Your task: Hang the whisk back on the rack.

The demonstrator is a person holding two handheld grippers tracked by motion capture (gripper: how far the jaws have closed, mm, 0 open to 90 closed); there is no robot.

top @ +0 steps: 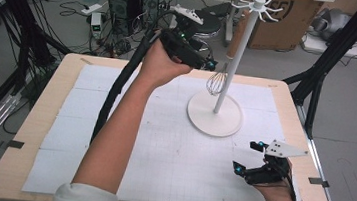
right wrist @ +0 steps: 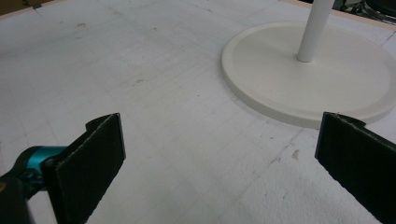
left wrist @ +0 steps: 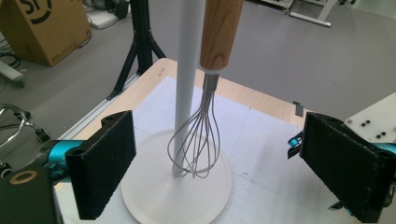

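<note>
Your left hand-held gripper (left wrist: 212,158) is up by the white stand (top: 215,113), and its jaws stand wide apart with nothing pressed between them; the whisk (left wrist: 204,116) hangs free in the gap ahead of them, clear of both pads. You can see the whisk dangling from the stand's hooked top, wooden handle up and wire loops down, its wires just beside the white pole (left wrist: 187,70) and above the round base. From the high view the whisk (top: 216,82) sits right of your left hand-held gripper (top: 209,63) and near it. Your right hand-held gripper (top: 248,158) rests low at the near right of the surface (top: 57,88), well apart from the stand, its jaws also wide open and empty over the white gridded mat (right wrist: 154,79)
</note>
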